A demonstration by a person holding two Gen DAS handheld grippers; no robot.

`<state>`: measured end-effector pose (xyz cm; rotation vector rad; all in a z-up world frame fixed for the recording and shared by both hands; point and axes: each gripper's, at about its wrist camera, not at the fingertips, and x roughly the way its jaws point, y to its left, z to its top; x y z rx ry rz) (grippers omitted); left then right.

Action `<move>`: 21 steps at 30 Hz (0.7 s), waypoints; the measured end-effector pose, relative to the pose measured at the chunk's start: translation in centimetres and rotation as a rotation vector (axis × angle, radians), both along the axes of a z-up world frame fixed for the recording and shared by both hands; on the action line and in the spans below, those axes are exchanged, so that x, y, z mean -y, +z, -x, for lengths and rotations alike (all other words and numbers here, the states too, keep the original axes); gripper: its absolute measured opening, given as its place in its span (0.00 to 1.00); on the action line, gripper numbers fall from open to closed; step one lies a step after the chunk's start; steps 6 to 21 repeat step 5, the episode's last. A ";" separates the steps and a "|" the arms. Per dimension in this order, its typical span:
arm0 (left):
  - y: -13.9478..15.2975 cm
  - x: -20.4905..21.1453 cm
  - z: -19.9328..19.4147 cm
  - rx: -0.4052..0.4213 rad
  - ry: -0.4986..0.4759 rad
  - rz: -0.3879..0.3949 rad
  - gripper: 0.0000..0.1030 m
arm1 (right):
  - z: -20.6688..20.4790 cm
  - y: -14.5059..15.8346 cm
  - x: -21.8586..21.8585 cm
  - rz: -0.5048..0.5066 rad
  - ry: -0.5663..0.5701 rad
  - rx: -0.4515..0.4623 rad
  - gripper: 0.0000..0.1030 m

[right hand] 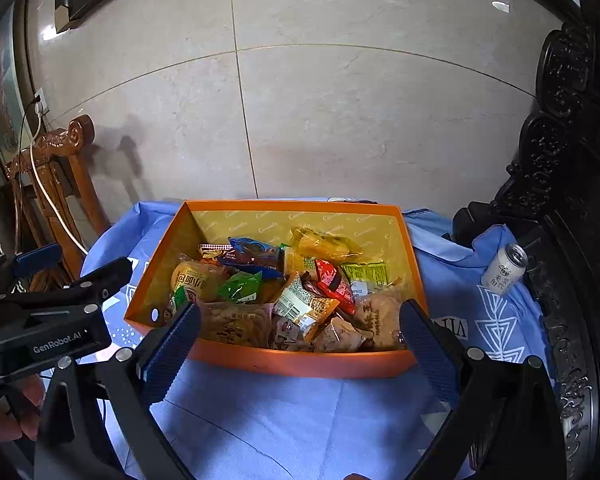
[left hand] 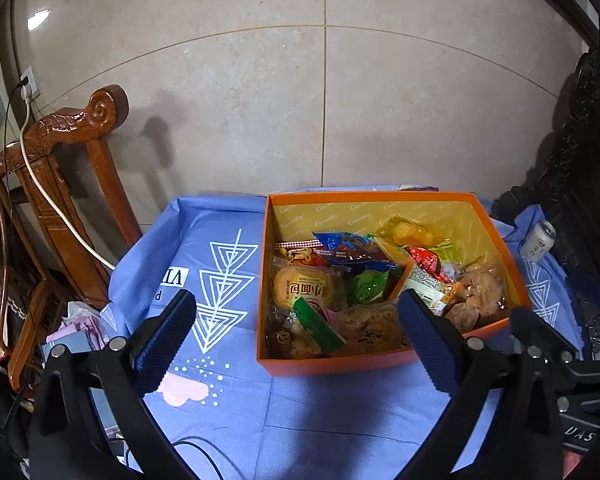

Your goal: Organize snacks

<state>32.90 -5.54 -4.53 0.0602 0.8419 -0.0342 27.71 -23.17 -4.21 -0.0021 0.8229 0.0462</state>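
1. Left gripper (left hand: 296, 320) hangs over the blue cloth (left hand: 320, 408), jaws wide apart, empty;
2. Right gripper (right hand: 300, 332) likewise spread, empty;
3. Snacks (right hand: 300, 280) lie heaped in the orange box (right hand: 300, 362); can (right hand: 504, 268) at the cloth's right edge.

The lower snack packets (right hand: 340, 336) lie half-buried under others in the orange box (right hand: 300, 362); at 3 o'clock, the can (right hand: 504, 266) label is unreadable.

Carved wooden chair (left hand: 72, 184), white cable (left hand: 52, 200), possibly a drink can (right hand: 504, 269) on blue cloth (right hand: 300, 412).
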 end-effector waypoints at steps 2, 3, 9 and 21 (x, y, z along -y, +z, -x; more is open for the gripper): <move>0.0 -0.1 0.0 -0.007 -0.004 0.010 0.96 | 0.1 0.0 0.0 -0.001 -0.001 -0.001 0.97; -0.1 -0.2 0.0 -0.009 -0.006 0.008 0.96 | 0.1 0.0 0.0 -0.002 -0.003 0.000 0.97; -0.1 -0.1 0.1 -0.013 -0.012 0.001 0.96 | 0.1 0.0 0.1 -0.002 -0.004 -0.001 0.97; -0.1 -0.1 0.1 -0.013 -0.012 0.001 0.96 | 0.1 0.0 0.1 -0.002 -0.004 -0.001 0.97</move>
